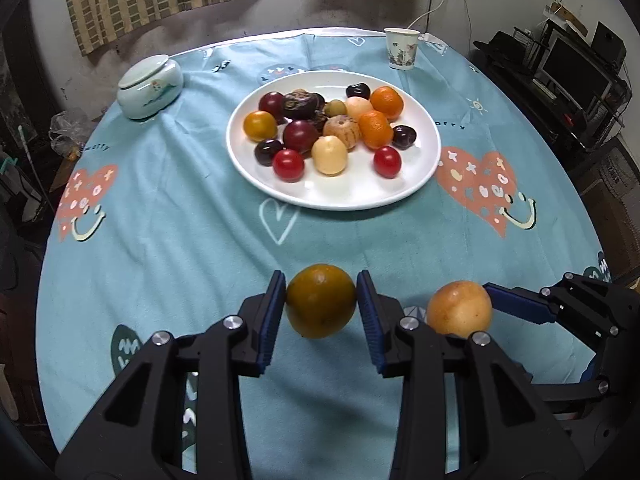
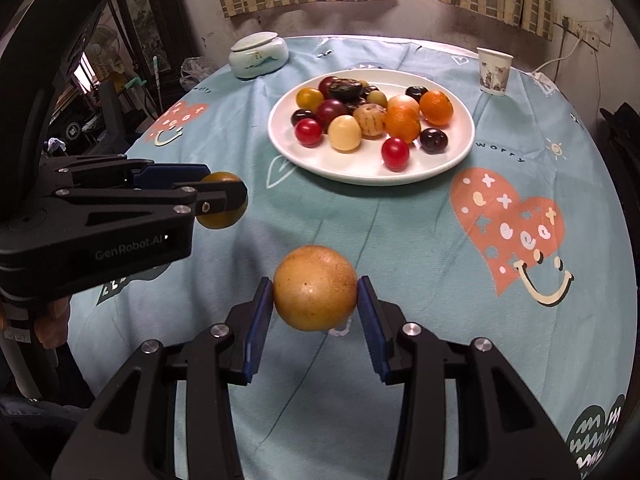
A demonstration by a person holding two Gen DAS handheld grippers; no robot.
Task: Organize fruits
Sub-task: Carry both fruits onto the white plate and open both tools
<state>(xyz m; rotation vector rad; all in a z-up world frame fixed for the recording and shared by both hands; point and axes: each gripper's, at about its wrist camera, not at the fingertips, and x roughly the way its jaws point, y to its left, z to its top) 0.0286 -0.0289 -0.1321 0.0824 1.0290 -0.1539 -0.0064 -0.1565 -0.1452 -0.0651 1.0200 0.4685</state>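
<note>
My left gripper (image 1: 321,306) is shut on a dark greenish-orange fruit (image 1: 321,306) and holds it above the tablecloth near the table's front; it also shows in the right wrist view (image 2: 224,200). My right gripper (image 2: 315,294) is shut on a pale orange round fruit (image 2: 315,288), just right of the left one (image 1: 459,309). A white plate (image 1: 352,196) (image 2: 360,170) in the table's middle holds several small fruits: red, dark purple, yellow, cream and orange ones.
A white lidded ceramic jar (image 1: 150,84) (image 2: 259,54) stands at the back left. A paper cup (image 1: 401,48) (image 2: 494,71) stands at the back right. A teal patterned tablecloth (image 1: 200,240) covers the round table. Shelves with electronics (image 1: 568,76) stand to the right.
</note>
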